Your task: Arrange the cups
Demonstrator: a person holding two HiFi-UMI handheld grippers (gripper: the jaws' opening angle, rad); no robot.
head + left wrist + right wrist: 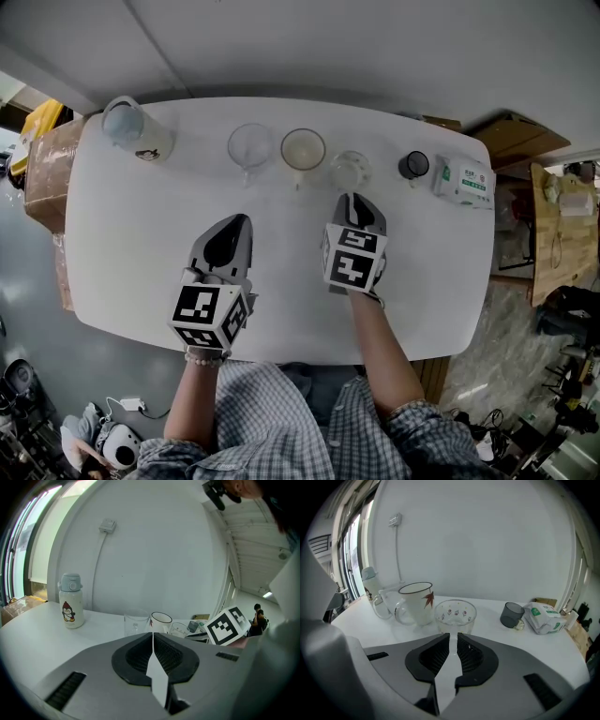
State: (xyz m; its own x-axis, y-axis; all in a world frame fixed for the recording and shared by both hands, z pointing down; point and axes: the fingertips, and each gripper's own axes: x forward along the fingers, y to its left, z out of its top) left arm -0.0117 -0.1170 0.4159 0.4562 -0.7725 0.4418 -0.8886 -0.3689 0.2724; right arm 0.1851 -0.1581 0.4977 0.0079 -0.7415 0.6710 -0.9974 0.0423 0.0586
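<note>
Along the far side of the white table (131, 253) stand a clear glass mug (250, 147), a white mug (303, 150) with a red leaf print, a small flower-patterned glass (350, 170) and a dark grey cup (413, 166). My right gripper (356, 202) sits just short of the patterned glass (455, 613), jaws together and holding nothing. Farther back at mid-table, my left gripper (228, 246) is shut and empty, pointing toward the clear mug (136, 622) and white mug (161, 621). The right gripper view also shows the white mug (417, 603) and the dark cup (512, 614).
A pale bottle (136, 131) with a penguin print stands at the table's far left corner. A green and white tissue pack (464, 181) lies at the far right. Cardboard boxes (47, 159) sit beside the left edge, and a wooden shelf (553, 234) stands to the right.
</note>
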